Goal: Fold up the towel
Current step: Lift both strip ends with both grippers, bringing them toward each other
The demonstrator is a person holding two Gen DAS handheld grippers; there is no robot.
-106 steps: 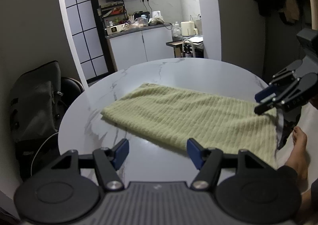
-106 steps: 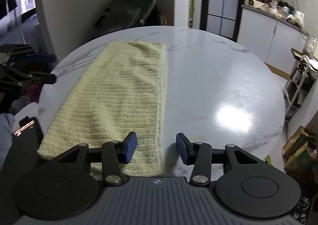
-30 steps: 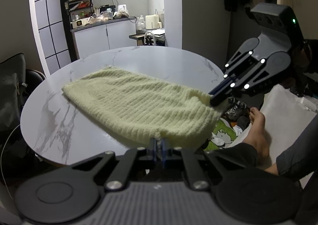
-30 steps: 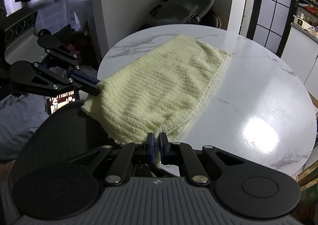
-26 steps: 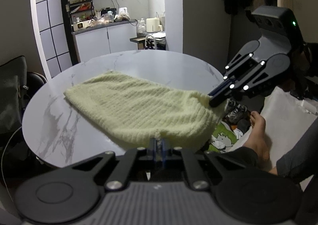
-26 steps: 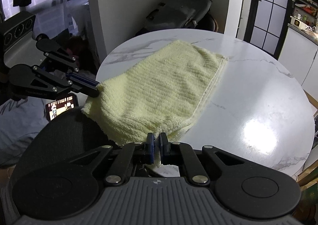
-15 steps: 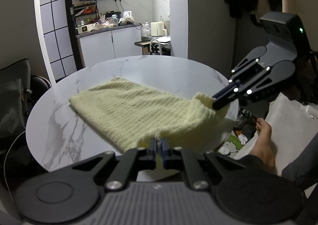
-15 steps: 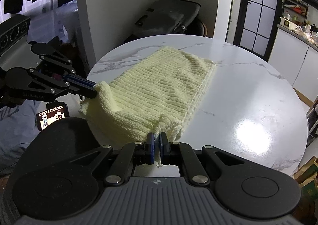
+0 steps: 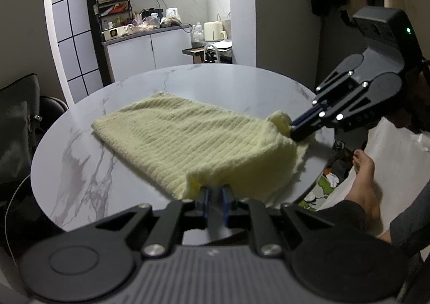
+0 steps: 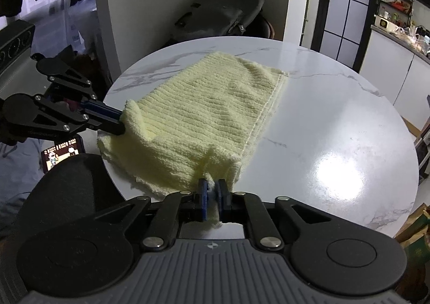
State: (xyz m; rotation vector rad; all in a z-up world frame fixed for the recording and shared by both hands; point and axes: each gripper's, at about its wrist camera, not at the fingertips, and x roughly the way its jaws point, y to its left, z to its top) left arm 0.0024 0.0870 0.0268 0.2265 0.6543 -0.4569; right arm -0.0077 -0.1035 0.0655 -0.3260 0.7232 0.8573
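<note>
Left wrist view: the pale yellow towel (image 9: 188, 142) lies across the round marble tabletop (image 9: 236, 81), its near end lifted and doubled back over the rest. The left tool (image 9: 214, 196) has one near corner between its blue pads, jaws just easing apart. The right tool (image 10: 211, 195), at the near right, holds the other corner the same way, its jaws likewise parting, cloth still between them.

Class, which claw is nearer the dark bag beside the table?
Left. Left claw has the bag off its left; right claw sits farther across the towel. Both are opening, towel between.
</note>
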